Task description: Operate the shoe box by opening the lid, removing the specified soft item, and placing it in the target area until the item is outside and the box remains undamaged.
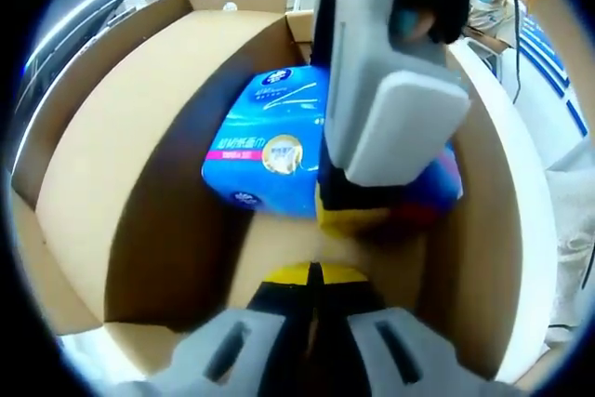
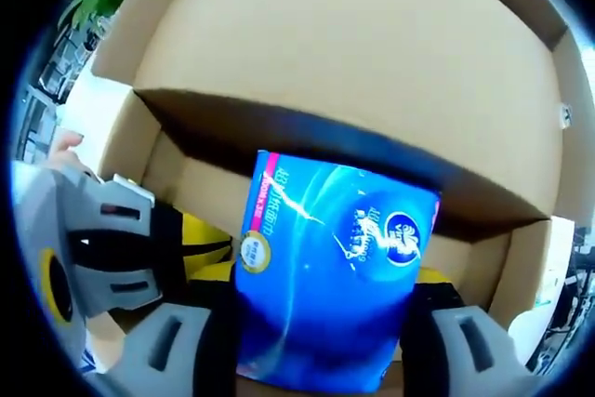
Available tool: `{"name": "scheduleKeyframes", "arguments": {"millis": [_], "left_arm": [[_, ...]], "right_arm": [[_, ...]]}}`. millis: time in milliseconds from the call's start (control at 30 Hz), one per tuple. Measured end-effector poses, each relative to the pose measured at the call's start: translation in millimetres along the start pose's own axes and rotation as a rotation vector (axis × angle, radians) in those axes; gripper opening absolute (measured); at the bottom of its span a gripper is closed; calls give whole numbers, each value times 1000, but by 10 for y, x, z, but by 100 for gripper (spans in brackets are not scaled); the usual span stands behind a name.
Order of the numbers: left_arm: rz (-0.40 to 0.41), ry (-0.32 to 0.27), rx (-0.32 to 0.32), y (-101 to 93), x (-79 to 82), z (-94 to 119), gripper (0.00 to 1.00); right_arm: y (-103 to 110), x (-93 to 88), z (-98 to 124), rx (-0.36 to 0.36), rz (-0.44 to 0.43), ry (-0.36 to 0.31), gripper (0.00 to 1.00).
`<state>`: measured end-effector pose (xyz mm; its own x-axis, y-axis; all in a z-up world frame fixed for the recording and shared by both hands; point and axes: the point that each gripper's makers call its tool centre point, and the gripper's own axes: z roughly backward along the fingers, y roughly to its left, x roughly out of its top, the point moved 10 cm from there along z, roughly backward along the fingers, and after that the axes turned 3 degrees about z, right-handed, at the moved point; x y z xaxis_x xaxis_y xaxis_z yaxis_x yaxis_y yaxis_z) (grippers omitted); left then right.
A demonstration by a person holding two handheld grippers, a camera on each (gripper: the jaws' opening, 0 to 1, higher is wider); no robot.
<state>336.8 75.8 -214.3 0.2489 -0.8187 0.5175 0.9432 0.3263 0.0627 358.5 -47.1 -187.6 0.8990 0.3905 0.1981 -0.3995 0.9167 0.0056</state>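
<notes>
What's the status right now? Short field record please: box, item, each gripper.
box: cardboard box, flaps open, no damage seen
item: blue tissue pack, inside the box
right gripper: right gripper, jaws either side of the pack, gripping it
left gripper: left gripper, jaws together, holding nothing, inside the box
target area: cannot tell

Left gripper fingers pressed together — right gripper apparently clamped, fingers spread wide.

The box is matt brown cardboard. The tissue pack wears glossy blue plastic film. Both grippers look like smooth grey plastic.
</notes>
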Motion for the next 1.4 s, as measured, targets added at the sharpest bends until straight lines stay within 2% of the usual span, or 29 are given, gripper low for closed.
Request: {"name": "scheduleKeyframes", "arguments": {"millis": [333, 667, 867, 1400], "left_arm": [[-1, -1, 1, -1, 0, 3, 0], [-1, 0, 1, 0, -3, 4, 0], [-1, -1, 2, 3, -2, 2, 0], [-2, -2, 1, -3, 0, -6, 0]], "right_arm": [[-36, 44, 102, 11, 3, -14, 68], [-18, -77, 251, 7, 5, -28, 68], [-22, -76, 397, -4, 10, -32, 68], [-215, -139, 838, -22, -2, -83, 67]]}}
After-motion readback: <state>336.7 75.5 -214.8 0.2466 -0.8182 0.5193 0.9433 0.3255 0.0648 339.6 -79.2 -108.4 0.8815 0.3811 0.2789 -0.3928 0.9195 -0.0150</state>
